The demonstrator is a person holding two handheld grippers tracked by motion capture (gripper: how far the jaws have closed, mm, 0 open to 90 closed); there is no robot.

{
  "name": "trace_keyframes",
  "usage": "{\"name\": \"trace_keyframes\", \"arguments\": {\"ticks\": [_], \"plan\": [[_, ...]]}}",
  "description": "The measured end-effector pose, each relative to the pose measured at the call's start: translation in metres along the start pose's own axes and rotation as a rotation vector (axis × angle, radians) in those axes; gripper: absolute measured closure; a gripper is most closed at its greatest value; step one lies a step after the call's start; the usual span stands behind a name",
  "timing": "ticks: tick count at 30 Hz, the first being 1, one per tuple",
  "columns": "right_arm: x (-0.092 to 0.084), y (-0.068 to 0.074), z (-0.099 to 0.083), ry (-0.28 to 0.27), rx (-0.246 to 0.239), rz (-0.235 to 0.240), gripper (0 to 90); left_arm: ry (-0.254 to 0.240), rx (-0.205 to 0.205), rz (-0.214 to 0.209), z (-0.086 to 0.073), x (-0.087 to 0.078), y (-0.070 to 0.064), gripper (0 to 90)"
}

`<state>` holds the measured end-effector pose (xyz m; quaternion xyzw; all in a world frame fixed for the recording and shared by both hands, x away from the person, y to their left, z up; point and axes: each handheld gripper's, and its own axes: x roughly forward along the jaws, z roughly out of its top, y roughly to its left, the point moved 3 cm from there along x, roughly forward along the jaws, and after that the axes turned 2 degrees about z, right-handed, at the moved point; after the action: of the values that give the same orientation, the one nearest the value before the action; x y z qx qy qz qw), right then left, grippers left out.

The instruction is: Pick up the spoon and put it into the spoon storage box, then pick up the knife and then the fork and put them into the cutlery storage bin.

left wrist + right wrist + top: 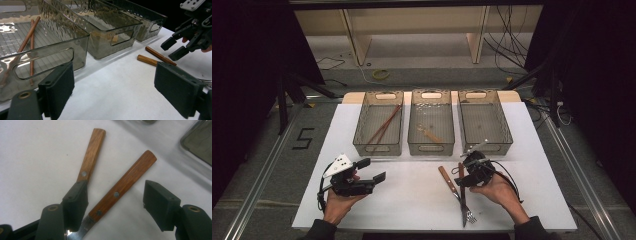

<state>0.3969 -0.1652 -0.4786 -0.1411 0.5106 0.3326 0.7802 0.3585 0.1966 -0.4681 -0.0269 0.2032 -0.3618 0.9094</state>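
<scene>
Two wooden-handled forks (120,188) lie crossed on the white table (412,200), just in front of the three bins. The right gripper (115,202) sits low over them, jaws wide, one handle between the pads, untouched. Bare table spreads left to the left gripper (115,92), jaws wide, empty. Chopsticks (382,127) rest in the left bin (379,122); dark floor surrounds.

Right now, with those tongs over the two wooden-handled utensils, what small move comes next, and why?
Probably lower and close the right tongs on the nearer wooden-handled utensil: its handle lies between the open jaws, untouched. The other utensil passes behind the left jaw.
</scene>
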Motion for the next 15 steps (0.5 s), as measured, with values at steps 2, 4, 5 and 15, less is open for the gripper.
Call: {"name": "trace_keyframes", "arguments": {"ticks": [2,4,5,15], "plan": [[0.0014,-0.0001,-0.0011,0.008,0.003,-0.007,37.8,0.002,0.003,0.0,-0.0001,0.0,0.0,16.0],[0.0029,-0.0001,-0.0017,0.016,0.001,-0.008,38.1,0.001,0.0,0.0,-0.0002,-0.0004,0.0001,16.0],[0.0034,0.0002,-0.0018,0.018,0.002,-0.01,38.6,0.0,-0.001,0.0,-0.0002,-0.0004,0.0003,16.0],[0.0086,0.0012,-0.0034,0.053,-0.002,-0.013,41.7,0.0,0.0,0.003,-0.0003,0.0004,0.0001,16.0]]}}
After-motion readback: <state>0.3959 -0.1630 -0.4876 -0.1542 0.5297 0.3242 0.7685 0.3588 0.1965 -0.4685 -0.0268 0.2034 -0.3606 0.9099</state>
